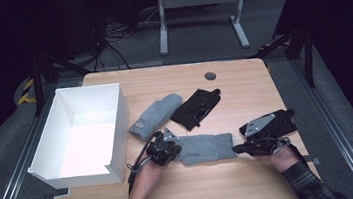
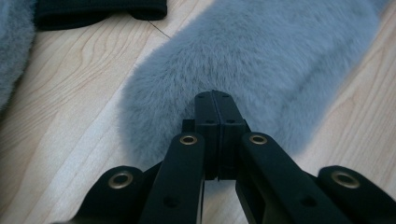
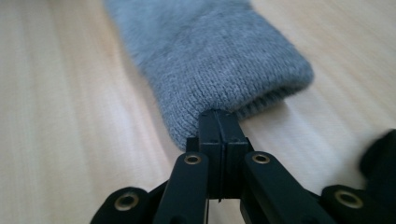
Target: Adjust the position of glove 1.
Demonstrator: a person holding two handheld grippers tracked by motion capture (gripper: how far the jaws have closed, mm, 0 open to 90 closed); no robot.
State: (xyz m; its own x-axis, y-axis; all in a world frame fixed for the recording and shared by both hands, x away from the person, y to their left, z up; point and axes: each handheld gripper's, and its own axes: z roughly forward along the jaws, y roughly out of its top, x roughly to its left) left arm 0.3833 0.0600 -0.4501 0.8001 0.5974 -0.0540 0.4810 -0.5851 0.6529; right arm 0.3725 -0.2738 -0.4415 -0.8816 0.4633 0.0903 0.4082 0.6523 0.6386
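High view first: your grey mitten (image 1: 205,148) lies flat on the wooden table (image 1: 244,96), just right of the white box (image 1: 113,137) and near the table's front edge. It runs lengthwise, its fluffy rounded end toward the box and its knitted cuff away from it.

Your left gripper (image 1: 163,151) sits at the mitten's box-side end, touching it. From the left gripper view, your jaws are pressed together with no gap, their tips resting on the fluffy edge of the mitten (image 2: 261,60). I cannot tell whether any fabric is pinched between them.

Your right gripper (image 1: 238,149) is at the cuff end, the side farther from the box. In the right gripper view the jaws are likewise shut tight, and their tips meet the lower rim of the ribbed cuff (image 3: 219,60). Whether they have caught a fold of the knit, I cannot tell.

Beyond the mitten, farther from you and also right of the box, a second grey mitten (image 1: 155,114) lies at a slant, its cuff close to the box wall. A black glove (image 1: 196,107) lies just past that one, away from the box. Another black glove (image 1: 273,123) lies under your right gripper, well apart from the box.
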